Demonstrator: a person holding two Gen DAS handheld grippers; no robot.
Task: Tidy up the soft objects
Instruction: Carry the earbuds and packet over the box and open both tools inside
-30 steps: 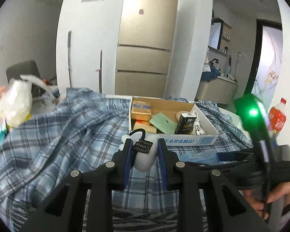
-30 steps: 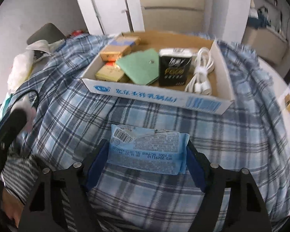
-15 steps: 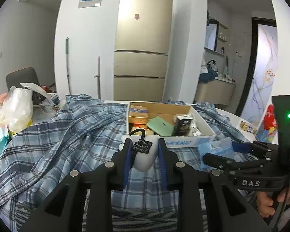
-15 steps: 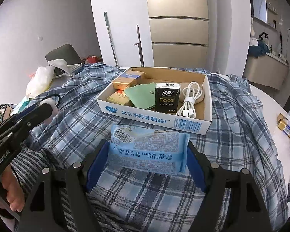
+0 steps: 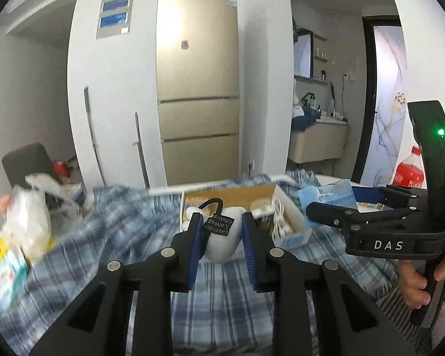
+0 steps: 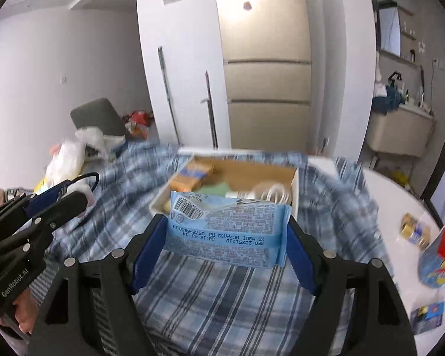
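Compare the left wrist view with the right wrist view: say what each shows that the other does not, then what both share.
Only the left wrist view shows the black tag on the white plush that the left gripper holds. Only the right wrist view shows the barcode on the blue wipes pack in the right gripper. Both show the cardboard box on the plaid cloth and the fridge.

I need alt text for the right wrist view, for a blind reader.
The right gripper holds a light blue wipes pack above a plaid cloth. Behind it is an open cardboard box of small items; the left gripper is at left.
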